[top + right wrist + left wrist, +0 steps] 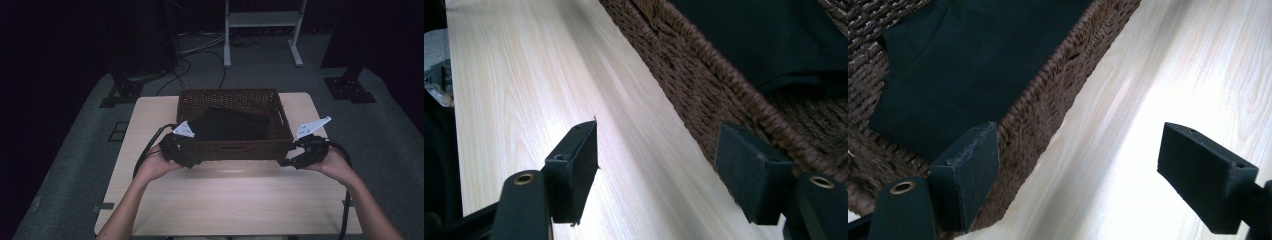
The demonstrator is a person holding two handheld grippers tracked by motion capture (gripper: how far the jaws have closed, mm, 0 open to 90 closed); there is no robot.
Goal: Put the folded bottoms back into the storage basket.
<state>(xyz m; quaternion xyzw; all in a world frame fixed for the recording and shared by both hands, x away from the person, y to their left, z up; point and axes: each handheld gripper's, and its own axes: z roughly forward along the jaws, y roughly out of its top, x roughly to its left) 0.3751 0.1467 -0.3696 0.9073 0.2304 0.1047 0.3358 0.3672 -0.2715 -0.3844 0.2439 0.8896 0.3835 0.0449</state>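
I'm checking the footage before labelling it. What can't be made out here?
- Basket floor: high view, covered by the dark cloth.
- Cloth's type: too dark in every view.
- Left gripper jaws: high view, too small and dark.
- Right gripper jaw against the basket wall: right gripper view, contact unclear.

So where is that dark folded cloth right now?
The black cloth lies inside the brown wicker basket at the far middle of the wooden table in the high view, with the left gripper and right gripper at the basket's near corners.

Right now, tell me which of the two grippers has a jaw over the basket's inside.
The left gripper: one jaw sits over the basket rim, near the black cloth. The right gripper has both jaws outside the wall.
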